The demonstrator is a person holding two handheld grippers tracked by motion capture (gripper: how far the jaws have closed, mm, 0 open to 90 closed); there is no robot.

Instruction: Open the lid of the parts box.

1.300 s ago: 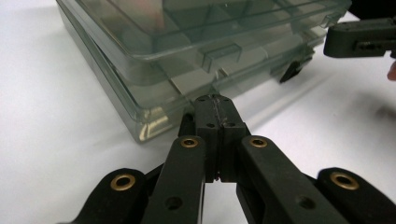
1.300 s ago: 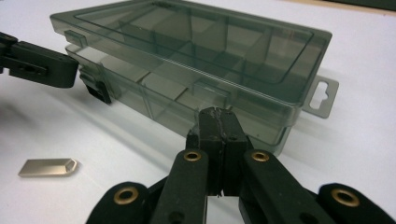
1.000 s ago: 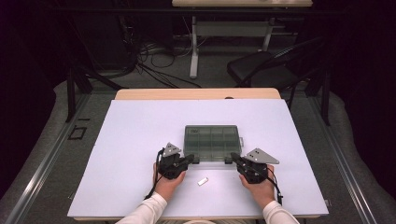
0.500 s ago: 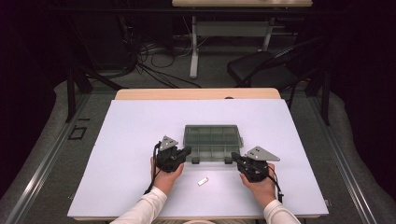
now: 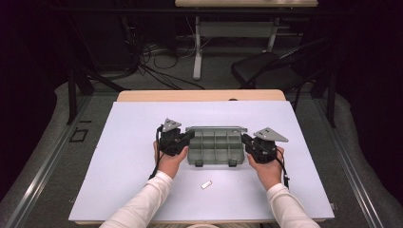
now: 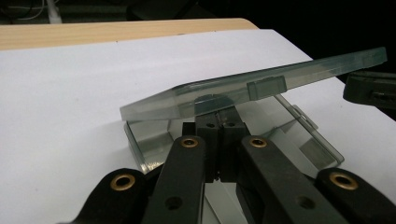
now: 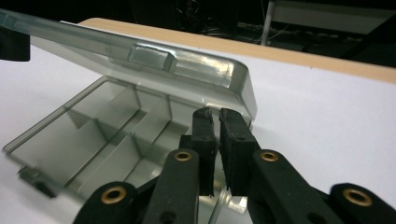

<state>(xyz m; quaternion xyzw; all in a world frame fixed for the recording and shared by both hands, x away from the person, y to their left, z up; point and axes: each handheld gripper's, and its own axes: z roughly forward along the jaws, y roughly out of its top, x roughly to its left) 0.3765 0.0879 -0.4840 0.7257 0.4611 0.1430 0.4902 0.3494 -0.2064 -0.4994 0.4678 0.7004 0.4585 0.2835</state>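
Between the two closed hand-held grippers [image 5: 186, 138] [image 5: 248, 141], the organizer box [image 5: 216, 147] sits, lid [image 6: 261, 86] half-raised.

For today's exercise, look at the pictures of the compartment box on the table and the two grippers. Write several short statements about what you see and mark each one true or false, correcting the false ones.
1. The lid of the clear box is raised at an angle above its base. True.
2. The left gripper has its jaws spread wide apart. False: they are shut together, tips under the lid's edge.
3. A small white piece lies on the white mat nearer the person than the box. True.
4. The compartments of the box are full of screws. False: those in view look empty.
5. The right gripper is at the box's far edge, away from the person. False: it is at the box's right end.
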